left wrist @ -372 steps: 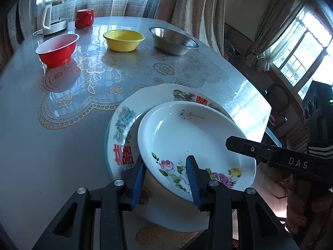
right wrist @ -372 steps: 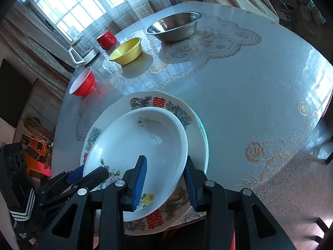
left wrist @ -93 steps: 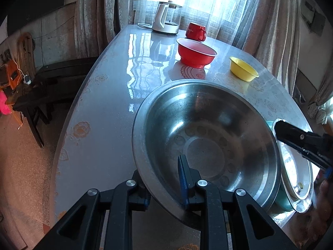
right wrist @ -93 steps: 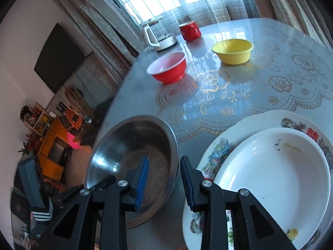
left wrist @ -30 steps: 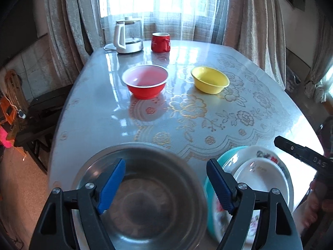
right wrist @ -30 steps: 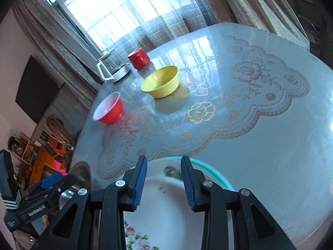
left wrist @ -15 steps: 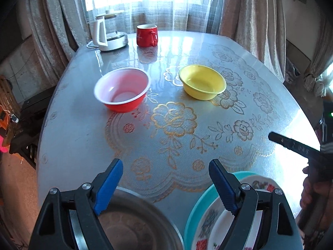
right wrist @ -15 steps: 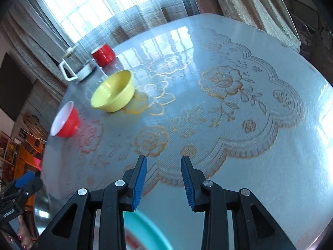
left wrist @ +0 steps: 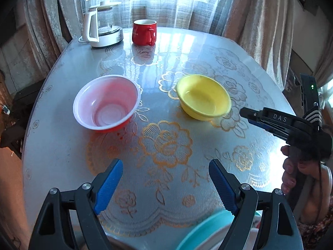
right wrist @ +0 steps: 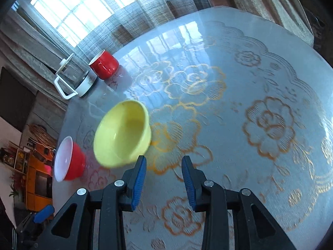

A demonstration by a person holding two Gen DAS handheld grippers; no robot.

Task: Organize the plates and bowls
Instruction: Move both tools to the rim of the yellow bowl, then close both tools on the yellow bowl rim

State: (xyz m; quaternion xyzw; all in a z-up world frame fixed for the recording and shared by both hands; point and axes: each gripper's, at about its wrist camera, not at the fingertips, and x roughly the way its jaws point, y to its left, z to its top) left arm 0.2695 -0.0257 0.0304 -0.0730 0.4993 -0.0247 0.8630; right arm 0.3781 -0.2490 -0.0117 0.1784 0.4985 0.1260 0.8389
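Near yellow bowl [right wrist: 122, 133], right gripper [right wrist: 164, 179] jaws apart, seemingly empty

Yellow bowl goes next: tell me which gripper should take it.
Probably right. The right gripper is open beside the yellow bowl; the left gripper is open but farther back.

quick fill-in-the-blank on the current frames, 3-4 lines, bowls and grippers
The bowl nearest the right gripper is ____.
The left gripper is open and holds ____.
The mug beside the kettle is ____ in colour.
The red bowl has a ____ inside.

Missing words: yellow; nothing; red; white
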